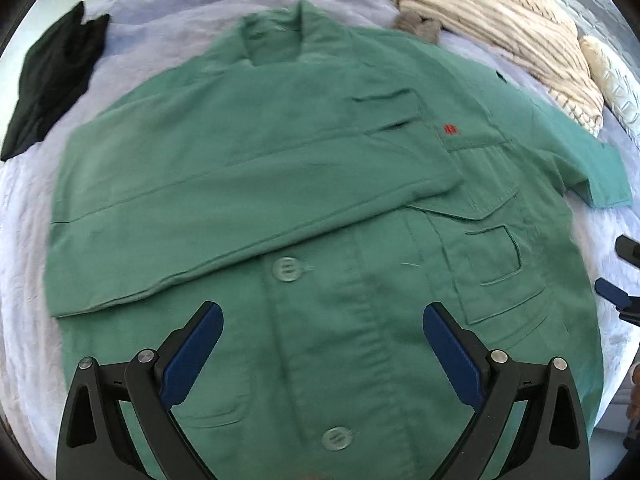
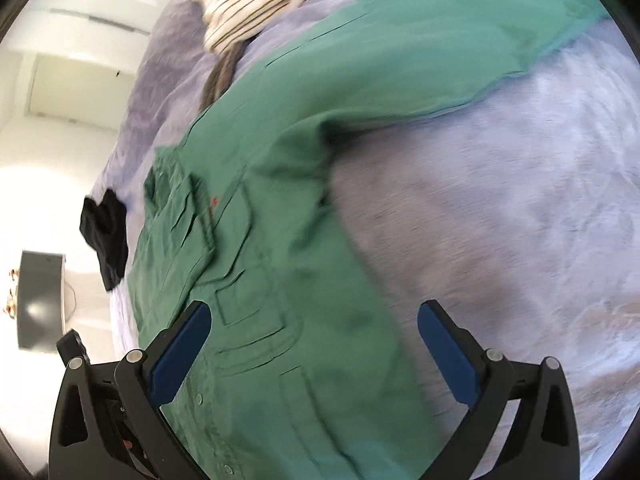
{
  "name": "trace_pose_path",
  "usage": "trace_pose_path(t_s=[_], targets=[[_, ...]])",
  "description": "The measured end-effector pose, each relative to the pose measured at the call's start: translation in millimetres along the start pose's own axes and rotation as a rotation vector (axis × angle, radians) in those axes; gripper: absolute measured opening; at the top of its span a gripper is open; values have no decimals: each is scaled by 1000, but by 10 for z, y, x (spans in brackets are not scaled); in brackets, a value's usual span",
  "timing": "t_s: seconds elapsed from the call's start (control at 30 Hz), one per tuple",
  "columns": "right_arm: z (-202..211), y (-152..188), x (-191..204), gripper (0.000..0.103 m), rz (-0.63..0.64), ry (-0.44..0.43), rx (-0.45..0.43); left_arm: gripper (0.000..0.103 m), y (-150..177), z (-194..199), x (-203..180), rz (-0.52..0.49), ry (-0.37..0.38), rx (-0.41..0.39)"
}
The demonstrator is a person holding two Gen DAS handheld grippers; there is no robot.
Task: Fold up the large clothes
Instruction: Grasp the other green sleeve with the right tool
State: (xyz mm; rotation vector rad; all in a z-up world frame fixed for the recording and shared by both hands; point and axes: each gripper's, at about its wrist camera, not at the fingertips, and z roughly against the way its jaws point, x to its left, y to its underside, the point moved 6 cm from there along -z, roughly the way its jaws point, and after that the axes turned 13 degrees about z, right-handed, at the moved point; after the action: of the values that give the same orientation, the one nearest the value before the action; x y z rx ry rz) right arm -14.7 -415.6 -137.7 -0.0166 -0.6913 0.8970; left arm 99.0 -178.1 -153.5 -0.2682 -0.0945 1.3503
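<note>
The left tongs [image 1: 322,314] are wide open. The two blue pads [image 1: 192,354] stand far apart, and nothing is between them. The black arms spread out like a V. The right tongs [image 2: 314,314] are wide open too, with nothing held. Their blue pads [image 2: 448,358] also stand far apart. In the left wrist view, the tips of the right tongs [image 1: 624,276] peek in at the right edge.

Both wrist views close above, sharing green jacket [image 1: 320,184]
</note>
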Motion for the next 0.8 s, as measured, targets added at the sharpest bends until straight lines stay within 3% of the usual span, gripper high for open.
trace_pose_path(t_s=[0.1, 0.27, 0.5, 0.8], targets=[[117, -74, -244, 103, -67, 10, -58, 100, 24, -97, -118, -5, 21, 45], [314, -241, -769, 103, -200, 23, -96, 100, -39, -79, -359, -11, 35, 10], [682, -715, -1505, 103, -343, 33, -269, 100, -187, -104, -649, 0, 57, -4], [730, -1277, -2099, 103, -448, 17, -377, 100, -358, -120, -919, 54, 98, -13]])
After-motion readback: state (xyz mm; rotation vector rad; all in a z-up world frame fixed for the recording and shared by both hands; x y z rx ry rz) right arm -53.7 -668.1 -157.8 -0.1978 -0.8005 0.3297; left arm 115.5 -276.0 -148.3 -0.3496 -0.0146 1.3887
